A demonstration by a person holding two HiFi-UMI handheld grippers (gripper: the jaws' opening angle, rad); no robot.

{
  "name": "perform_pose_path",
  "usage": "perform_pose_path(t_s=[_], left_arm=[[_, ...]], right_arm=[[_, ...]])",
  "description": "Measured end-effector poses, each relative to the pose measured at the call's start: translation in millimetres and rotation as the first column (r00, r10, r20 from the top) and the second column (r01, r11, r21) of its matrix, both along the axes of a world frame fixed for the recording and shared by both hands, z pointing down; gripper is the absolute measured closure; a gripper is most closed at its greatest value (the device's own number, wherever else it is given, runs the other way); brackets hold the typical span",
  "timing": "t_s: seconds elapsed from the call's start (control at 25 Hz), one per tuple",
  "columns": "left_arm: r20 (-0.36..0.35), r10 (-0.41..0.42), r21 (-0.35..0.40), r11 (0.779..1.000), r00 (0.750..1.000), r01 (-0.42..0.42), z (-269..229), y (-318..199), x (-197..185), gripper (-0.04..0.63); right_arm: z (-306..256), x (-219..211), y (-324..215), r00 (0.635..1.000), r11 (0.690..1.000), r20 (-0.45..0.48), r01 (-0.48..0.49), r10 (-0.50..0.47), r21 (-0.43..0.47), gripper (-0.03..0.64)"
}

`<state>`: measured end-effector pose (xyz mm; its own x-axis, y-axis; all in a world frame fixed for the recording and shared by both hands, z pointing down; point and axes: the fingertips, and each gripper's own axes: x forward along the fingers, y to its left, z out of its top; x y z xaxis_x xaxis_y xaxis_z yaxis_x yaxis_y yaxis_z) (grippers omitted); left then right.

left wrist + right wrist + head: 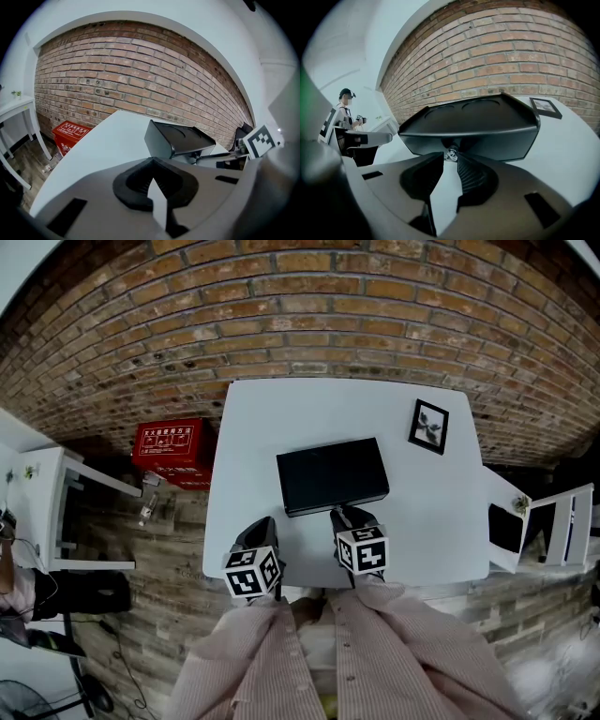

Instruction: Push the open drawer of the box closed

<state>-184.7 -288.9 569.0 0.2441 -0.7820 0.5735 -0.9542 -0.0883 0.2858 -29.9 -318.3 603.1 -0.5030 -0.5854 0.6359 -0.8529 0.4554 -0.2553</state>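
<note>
White worktop (431,521) w/ far edge toward the brick wall (309,306), near edge at the person's body; left edge drops off to the floor, where a red crate (172,448) sits. Black box (333,474) lies abt mid-worktop, bare surface on all sides, widest strip to its right and behind. Small picture frame (428,426) stands near the far right corner, well apart from the box. Box's long axis runs left-right, right end angled slightly away; drawer front (487,143) faces the near edge. Can't tell how far the drawer stands out. Right hand-held gripper (342,514) is at the middle of that front, pointing down and away from the person, jaws partly closed w/ tips pinching the small metal knob (451,154). Left hand-held gripper (263,524) sits near the front left of the box, not touching it, just inside the near edge; its jaw tips meet, nothing between them.
</note>
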Motion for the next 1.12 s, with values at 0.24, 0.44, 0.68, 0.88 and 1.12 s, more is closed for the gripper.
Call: perform_pose_path(t_s=[0.24, 0.44, 0.68, 0.88, 1.12], left_arm=[[0.009, 0.030, 0.004, 1.000, 1.000, -0.030, -2.7, 5.7, 4.3, 0.600], [0.031, 0.068, 0.031, 0.997, 0.997, -0.069, -11.5, 14.2, 8.1, 0.600], [-0.001, 0.142, 0.126, 0.982, 0.990, -0.140, -35.9, 23.1, 24.1, 0.600], [0.005, 0.163, 0.226, 0.961, 0.987, -0.160, -66.2, 22.2, 28.1, 0.600], [0.013, 0.168, 0.312, 0.936, 0.986, -0.164, -97.9, 20.5, 28.8, 0.600]], right_arm=[[-9.5, 5.6, 3.6, 1.000, 0.998, -0.026, -0.005, 0.007, 0.067, 0.541], [-24.8, 14.5, 12.3, 1.000, 0.991, -0.021, 0.001, 0.002, 0.132, 0.541], [-45.5, 20.0, 25.7, 0.999, 0.985, 0.041, 0.024, -0.031, 0.172, 0.582], [-68.4, 24.7, 29.4, 0.995, 0.976, 0.094, 0.019, -0.040, 0.215, 0.597], [-101.2, 33.1, 27.2, 0.984, 0.962, 0.174, -0.009, -0.040, 0.273, 0.612]])
